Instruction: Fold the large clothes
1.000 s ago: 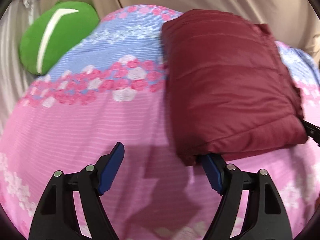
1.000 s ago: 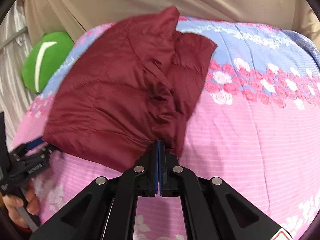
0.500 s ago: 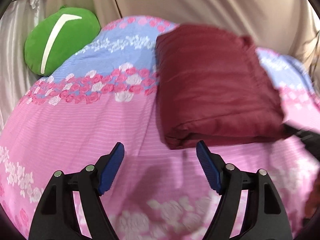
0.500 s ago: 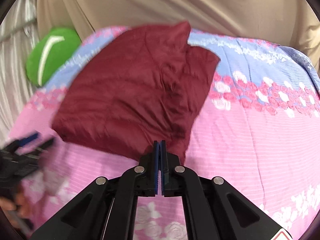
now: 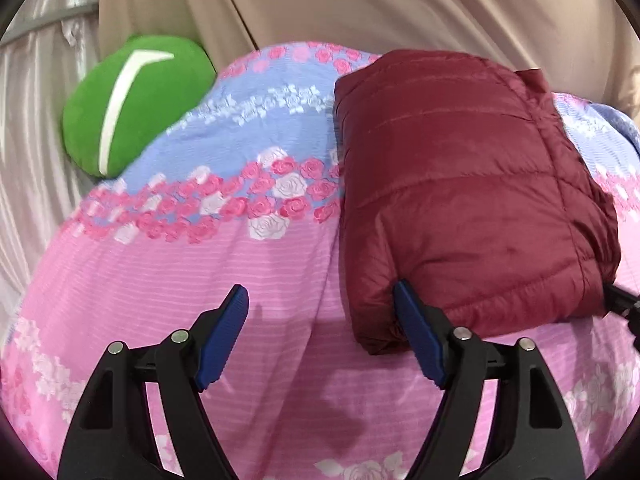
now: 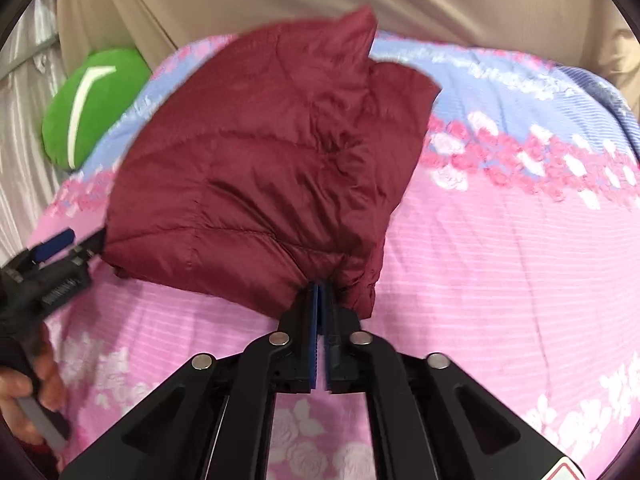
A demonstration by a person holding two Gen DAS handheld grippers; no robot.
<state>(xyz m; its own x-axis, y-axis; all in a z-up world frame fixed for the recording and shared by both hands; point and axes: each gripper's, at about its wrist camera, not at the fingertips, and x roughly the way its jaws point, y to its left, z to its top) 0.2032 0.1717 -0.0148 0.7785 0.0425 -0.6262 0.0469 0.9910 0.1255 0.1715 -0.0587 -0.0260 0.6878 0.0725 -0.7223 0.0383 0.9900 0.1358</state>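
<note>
A green cushion (image 5: 132,104) sits aside at the head of the floral bedspread (image 5: 200,264). The left gripper (image 5: 320,332) gapes empty beside the folded maroon puffer jacket (image 5: 460,200), while the right gripper (image 6: 319,296), starting to part, lets the jacket's near corner go.

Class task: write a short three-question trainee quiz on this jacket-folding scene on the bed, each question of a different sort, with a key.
1. True or false: the left gripper stands wide open.
2. The folded maroon puffer jacket rests on: A) a wooden table B) a floral bedspread C) a chair.
3. Fill in: the pillow at the bed's far left is ____.

Key: 1 true; 2 B; 3 green.
</note>
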